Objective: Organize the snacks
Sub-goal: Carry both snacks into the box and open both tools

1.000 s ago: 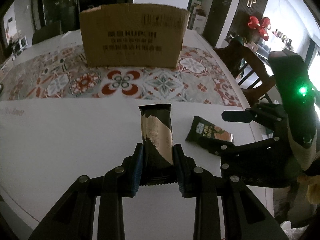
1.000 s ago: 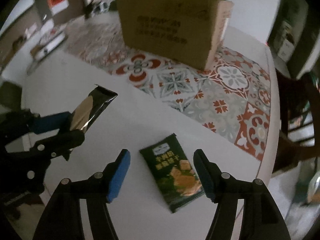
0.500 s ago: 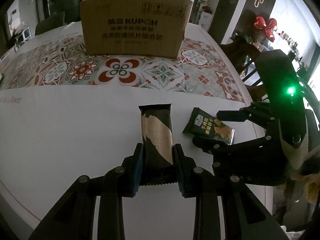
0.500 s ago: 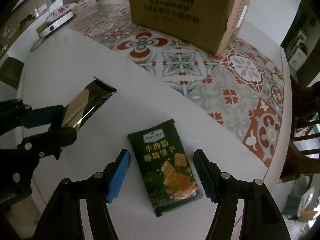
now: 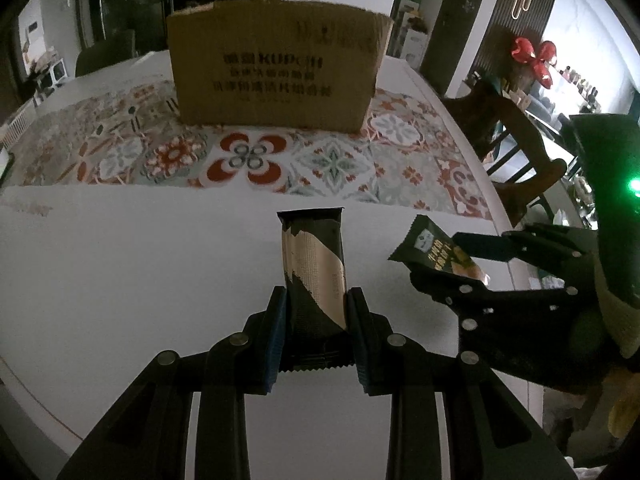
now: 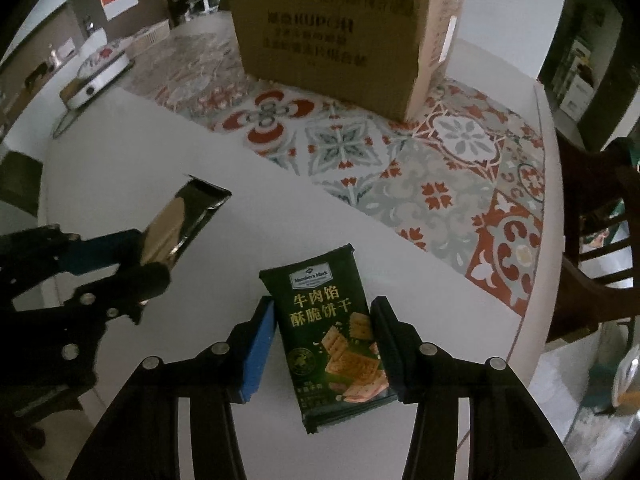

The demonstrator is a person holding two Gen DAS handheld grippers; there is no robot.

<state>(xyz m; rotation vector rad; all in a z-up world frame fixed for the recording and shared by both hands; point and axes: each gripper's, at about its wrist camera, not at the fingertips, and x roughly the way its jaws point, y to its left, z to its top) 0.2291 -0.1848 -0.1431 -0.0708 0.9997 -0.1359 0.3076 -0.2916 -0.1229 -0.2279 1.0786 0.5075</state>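
Closing on the green cracker packet between its jaws, the right gripper risked crushing it, while the left gripper clamped the striped bar.

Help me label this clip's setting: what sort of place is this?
Likely a home dining area: a white table with a patterned runner, a wooden chair beside it, and a cardboard box on the runner.

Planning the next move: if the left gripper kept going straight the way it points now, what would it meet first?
Probably the bare white table: the left gripper, shut on the dark snack bar, points down at it, short of the cardboard box. Depth is unclear.
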